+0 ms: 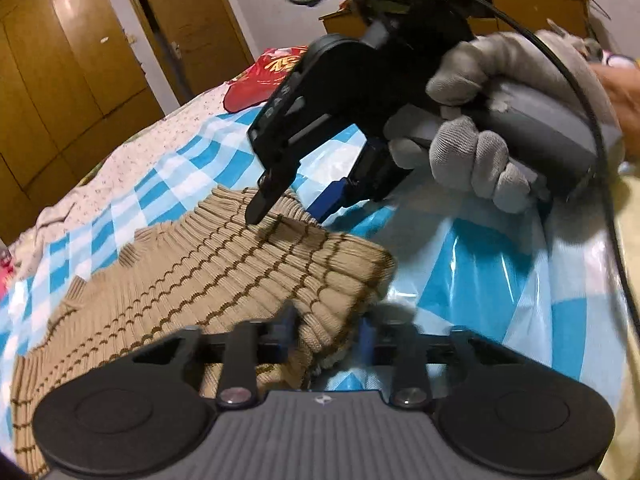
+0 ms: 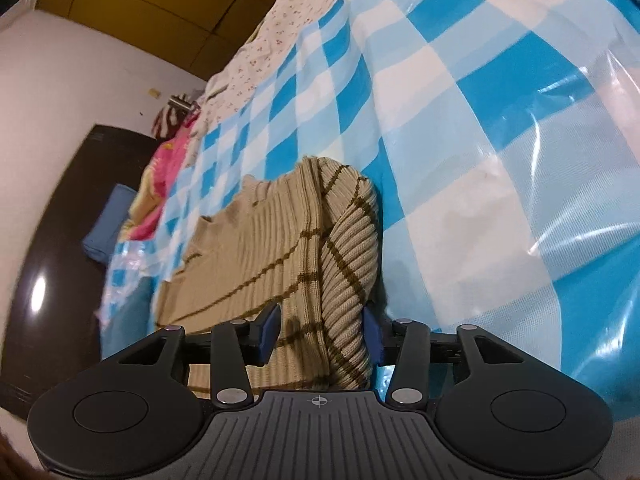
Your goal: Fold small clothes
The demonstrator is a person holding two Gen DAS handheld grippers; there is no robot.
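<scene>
A beige ribbed sweater [image 1: 200,264] with thin brown stripes lies partly folded on a blue-and-white checked plastic sheet [image 1: 480,264]. At the bottom of the left wrist view my left gripper [image 1: 326,332] is shut on a bunched fold at the sweater's near corner. My right gripper [image 1: 294,208], held by a grey-gloved hand [image 1: 472,160], reaches down to the sweater's far edge. In the right wrist view the right gripper [image 2: 322,332] stands open around a rolled fold of the sweater [image 2: 260,240]. That fold lies against the right pad, with a gap at the left pad.
The checked sheet [image 2: 460,100] covers a bed with a floral sheet [image 1: 132,148] beyond it. A red cloth [image 1: 256,80] lies at the far side. Wooden wardrobe doors [image 1: 80,60] and a wooden desk [image 1: 520,8] stand behind. A dark cabinet [image 2: 72,240] is beside the bed.
</scene>
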